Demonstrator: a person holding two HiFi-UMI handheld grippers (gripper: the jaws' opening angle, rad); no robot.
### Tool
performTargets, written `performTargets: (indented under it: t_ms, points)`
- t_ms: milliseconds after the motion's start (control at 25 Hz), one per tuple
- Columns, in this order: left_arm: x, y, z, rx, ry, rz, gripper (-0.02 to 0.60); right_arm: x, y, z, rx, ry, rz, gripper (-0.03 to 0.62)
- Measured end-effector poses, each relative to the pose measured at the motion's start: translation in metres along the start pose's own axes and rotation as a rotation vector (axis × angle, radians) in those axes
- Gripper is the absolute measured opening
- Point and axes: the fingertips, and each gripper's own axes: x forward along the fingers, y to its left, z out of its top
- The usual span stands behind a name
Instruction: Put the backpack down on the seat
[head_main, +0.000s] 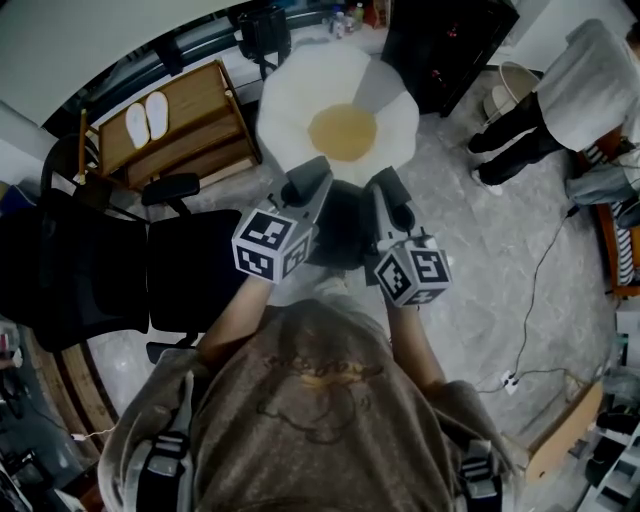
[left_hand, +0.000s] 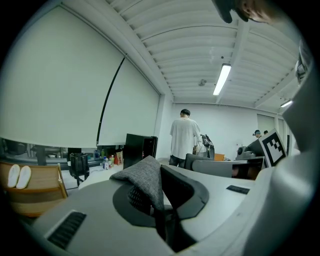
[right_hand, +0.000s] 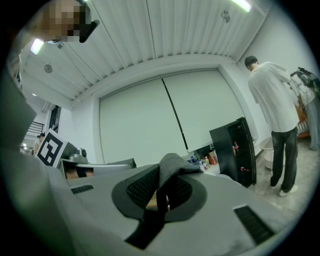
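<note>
Fingers of the left gripper (head_main: 312, 180) and the right gripper (head_main: 388, 188) are each clamped shut on grey fabric (left_hand: 145, 180), holding the white egg-shaped backpack (head_main: 340, 120) out front. The black chair seat (head_main: 195, 270) stands apart, leftward; a person in white (head_main: 590, 75) stands beyond.

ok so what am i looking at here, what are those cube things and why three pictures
There's no robot. A person wears a head camera and holds a two-jaw gripper in each hand; the marked cubes are parts of those grippers. The head view looks down on the left gripper and right gripper. The other two views ride on the grippers, looking along their jaws. Each is shut on grey fabric, seemingly part of the backpack, white with a yellow centre. A black chair stands to the left.
</note>
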Motion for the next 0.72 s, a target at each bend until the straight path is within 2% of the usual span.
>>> performTargets:
  t_ms: [480,720]
  points:
    - [0.094,0.020,0.020,-0.015,0.002,0.031,0.029,0.057,-0.078,0.025,0.010,0.025,0.055,0.029]
    - [0.128,0.037,0.030,-0.021,-0.005,0.058,0.029,0.086,-0.103,0.036,0.003,0.038,0.101,0.031]
